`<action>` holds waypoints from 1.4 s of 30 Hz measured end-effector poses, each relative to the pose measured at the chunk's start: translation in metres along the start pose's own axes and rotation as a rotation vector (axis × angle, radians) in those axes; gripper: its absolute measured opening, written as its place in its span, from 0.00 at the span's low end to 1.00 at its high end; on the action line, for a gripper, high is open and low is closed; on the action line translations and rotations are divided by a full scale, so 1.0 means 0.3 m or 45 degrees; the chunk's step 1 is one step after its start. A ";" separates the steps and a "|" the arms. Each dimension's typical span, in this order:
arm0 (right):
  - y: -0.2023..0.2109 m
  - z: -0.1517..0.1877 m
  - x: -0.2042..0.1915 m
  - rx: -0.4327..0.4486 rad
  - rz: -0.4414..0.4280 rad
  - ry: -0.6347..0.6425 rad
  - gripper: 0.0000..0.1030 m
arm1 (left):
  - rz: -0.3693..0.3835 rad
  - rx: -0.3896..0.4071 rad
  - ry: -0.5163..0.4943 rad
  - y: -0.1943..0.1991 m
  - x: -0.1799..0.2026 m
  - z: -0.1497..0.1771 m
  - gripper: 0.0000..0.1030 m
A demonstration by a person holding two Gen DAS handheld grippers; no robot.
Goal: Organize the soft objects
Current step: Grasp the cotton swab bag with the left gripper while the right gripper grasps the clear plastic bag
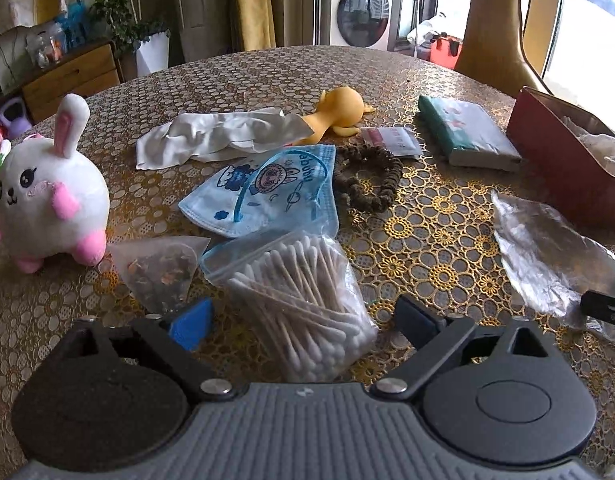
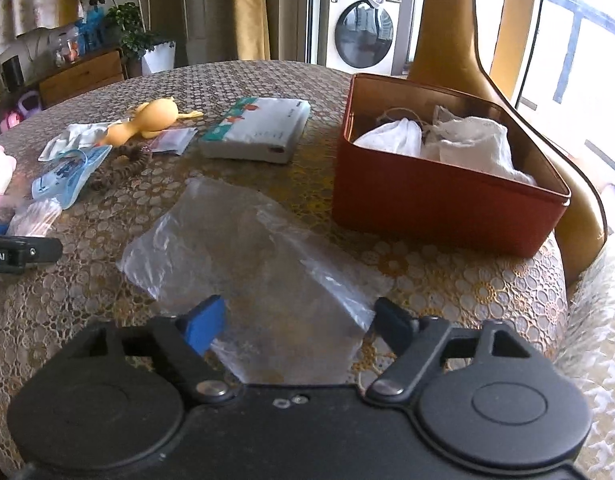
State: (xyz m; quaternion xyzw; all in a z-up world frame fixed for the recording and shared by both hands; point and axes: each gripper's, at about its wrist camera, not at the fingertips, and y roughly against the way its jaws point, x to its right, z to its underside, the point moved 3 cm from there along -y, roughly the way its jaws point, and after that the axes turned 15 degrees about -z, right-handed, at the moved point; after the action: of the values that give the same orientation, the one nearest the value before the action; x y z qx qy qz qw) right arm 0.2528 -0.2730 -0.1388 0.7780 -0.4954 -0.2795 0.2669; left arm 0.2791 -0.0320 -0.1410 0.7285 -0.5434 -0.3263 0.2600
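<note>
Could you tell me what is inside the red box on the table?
The red box holds crumpled white cloth or bags, with some twine near the back. Whatever lies beneath them is covered.

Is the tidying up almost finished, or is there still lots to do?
Just started. Done: white cloth bundles lie in the red box. In hand: nothing; the left gripper brackets the cotton-swab bag, the right gripper the clear plastic bag. Left: white plush bunny, blue face mask, yellow rubber duck.

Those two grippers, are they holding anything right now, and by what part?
Nothing is held. The left gripper stands open around the bag of cotton swabs; the right gripper stands open around the near edge of the clear plastic bag. Neither visibly pinches.
</note>
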 end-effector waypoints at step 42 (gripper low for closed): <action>0.352 -0.110 -0.014 0.337 -0.194 -0.155 0.07 | 0.175 0.160 0.031 0.288 0.007 -0.130 0.36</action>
State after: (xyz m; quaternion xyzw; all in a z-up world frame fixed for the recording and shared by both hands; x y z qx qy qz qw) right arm 0.2087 -0.3034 -0.0419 0.8234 -0.4826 -0.2777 0.1095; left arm 0.2553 -0.0567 -0.0527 0.7082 -0.6084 -0.2641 0.2421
